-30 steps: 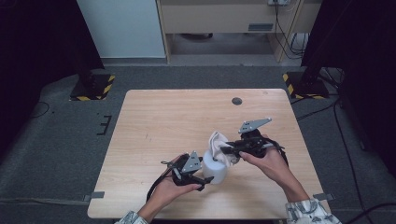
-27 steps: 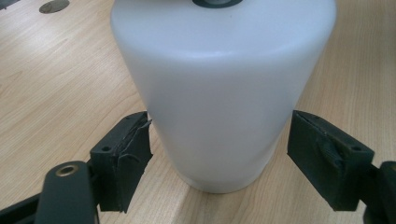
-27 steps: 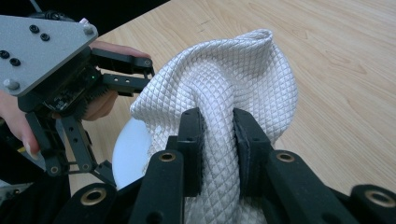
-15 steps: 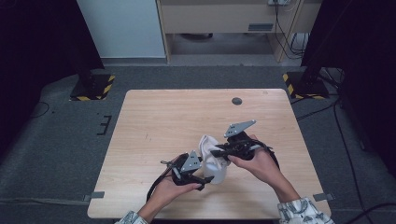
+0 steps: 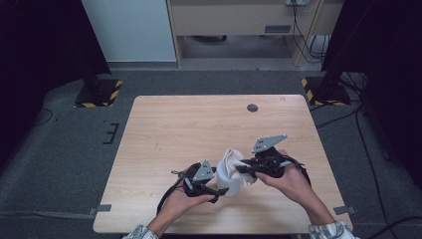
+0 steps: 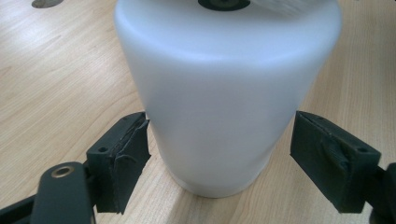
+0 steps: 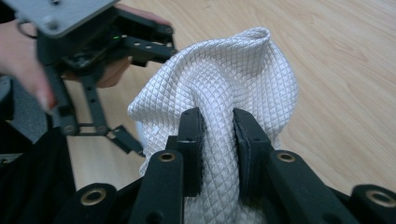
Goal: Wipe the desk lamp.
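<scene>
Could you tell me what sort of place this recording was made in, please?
Most likely a lab or test room set up for recording. A bare wooden table stands on grey carpet, black stands with hazard-striped bases flank it, and loose cables hang by a cabinet behind.

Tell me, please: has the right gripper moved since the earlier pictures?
Yes. In the high view the right gripper, shut on the white cloth, has shifted left, away from the table's right edge, toward the white cup.

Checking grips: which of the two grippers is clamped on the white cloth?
The right gripper: its fingers pinch the quilted white cloth. The left gripper flanks the white cup.
</scene>
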A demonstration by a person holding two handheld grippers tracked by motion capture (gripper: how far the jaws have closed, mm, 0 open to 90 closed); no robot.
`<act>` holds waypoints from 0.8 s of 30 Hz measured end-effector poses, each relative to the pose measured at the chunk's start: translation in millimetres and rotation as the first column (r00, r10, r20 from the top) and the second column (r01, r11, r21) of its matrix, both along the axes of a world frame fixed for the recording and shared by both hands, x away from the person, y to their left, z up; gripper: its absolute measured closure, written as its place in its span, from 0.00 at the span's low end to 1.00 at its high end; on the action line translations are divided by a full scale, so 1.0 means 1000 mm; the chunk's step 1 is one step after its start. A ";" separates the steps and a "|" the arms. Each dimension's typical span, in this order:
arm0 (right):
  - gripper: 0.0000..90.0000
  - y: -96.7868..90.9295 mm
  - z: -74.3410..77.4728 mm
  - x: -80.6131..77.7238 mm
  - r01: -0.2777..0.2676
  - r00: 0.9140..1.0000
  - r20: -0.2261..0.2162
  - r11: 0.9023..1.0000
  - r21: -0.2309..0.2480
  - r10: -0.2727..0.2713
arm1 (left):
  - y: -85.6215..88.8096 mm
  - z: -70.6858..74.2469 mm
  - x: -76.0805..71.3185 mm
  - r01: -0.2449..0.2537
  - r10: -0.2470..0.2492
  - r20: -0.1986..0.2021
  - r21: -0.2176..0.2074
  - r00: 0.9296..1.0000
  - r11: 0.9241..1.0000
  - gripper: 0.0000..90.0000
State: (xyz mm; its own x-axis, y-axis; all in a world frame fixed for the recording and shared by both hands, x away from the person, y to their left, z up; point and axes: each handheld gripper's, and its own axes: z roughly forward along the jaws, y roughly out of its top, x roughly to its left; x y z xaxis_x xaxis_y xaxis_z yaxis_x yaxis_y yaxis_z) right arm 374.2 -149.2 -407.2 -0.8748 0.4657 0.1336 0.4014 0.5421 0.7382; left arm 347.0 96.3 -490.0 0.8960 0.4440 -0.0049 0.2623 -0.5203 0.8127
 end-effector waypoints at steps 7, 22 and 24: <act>0.83 0.022 0.004 0.018 0.001 1.000 0.005 1.000 -0.031 -0.001 | 0.000 -0.001 0.002 -0.010 0.011 -0.023 0.027 1.000 1.000 0.20; 0.84 0.037 0.008 -0.006 -0.102 0.995 0.012 0.991 -0.084 0.103 | 0.000 0.001 0.001 0.008 -0.008 -0.034 0.011 0.999 1.000 0.23; 0.84 0.032 0.011 -0.005 -0.094 0.995 0.013 0.989 -0.117 0.096 | 0.000 0.002 0.002 0.007 -0.007 -0.031 0.012 1.000 1.000 0.23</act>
